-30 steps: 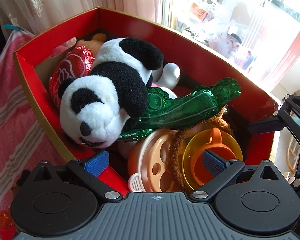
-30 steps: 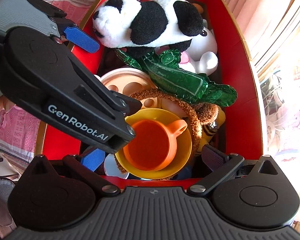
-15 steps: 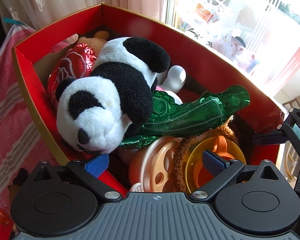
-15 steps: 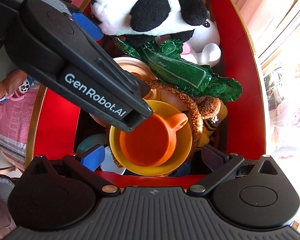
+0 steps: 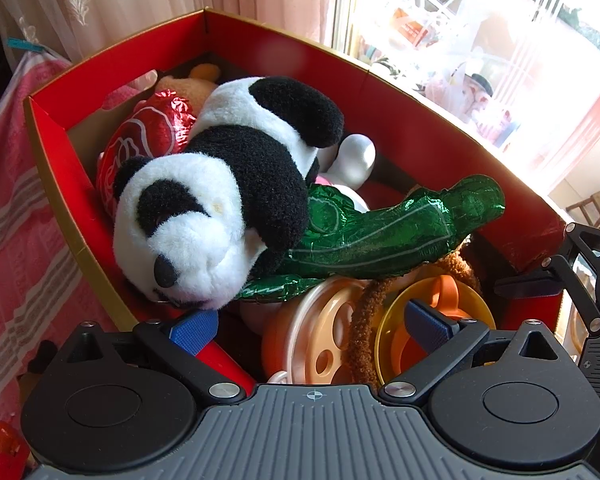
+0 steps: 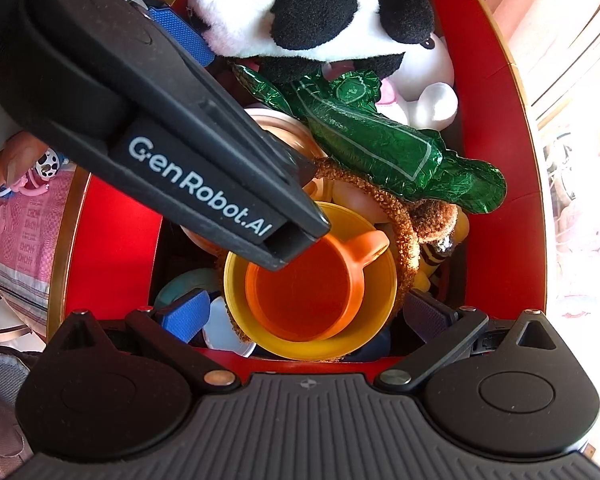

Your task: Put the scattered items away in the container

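Note:
A red cardboard box holds a plush panda, a green foil balloon, a red foil balloon, a peach plastic wheel and an orange cup inside a yellow bowl. My left gripper is open and empty over the box's near end; its body also fills the upper left of the right wrist view. My right gripper is open and empty just above the cup and bowl.
A pink striped cloth lies left of the box. A bright window with a lace curtain stands behind it. Small toys lie on the pink cloth outside the box's left wall.
Both grippers have moved closer over the box. The left gripper's body now covers more of the right wrist view. The toys in the box have not moved.

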Tool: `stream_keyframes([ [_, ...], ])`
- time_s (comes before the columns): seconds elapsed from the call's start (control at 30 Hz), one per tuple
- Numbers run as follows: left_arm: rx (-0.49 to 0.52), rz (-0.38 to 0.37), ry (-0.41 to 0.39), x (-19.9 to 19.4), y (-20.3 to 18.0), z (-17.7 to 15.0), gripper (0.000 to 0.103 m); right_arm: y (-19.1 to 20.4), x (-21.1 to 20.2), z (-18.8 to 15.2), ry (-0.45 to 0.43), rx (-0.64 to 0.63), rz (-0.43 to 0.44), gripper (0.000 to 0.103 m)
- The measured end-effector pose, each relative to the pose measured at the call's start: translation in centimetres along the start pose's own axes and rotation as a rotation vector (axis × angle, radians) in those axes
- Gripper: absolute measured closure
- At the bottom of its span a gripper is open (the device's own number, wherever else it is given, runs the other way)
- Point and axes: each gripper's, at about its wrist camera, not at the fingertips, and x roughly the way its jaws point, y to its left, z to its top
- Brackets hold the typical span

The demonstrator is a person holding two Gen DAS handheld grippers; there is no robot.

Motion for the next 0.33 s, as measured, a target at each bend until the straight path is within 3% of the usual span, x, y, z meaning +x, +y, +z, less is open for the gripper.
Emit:
stream_keyframes([
  [0.33,0.016,-0.004,-0.012,-0.13,-0.06,-0.38,0.000,0.18,-0.25,-0.32,0.011,-0.001,-0.009,0.000],
])
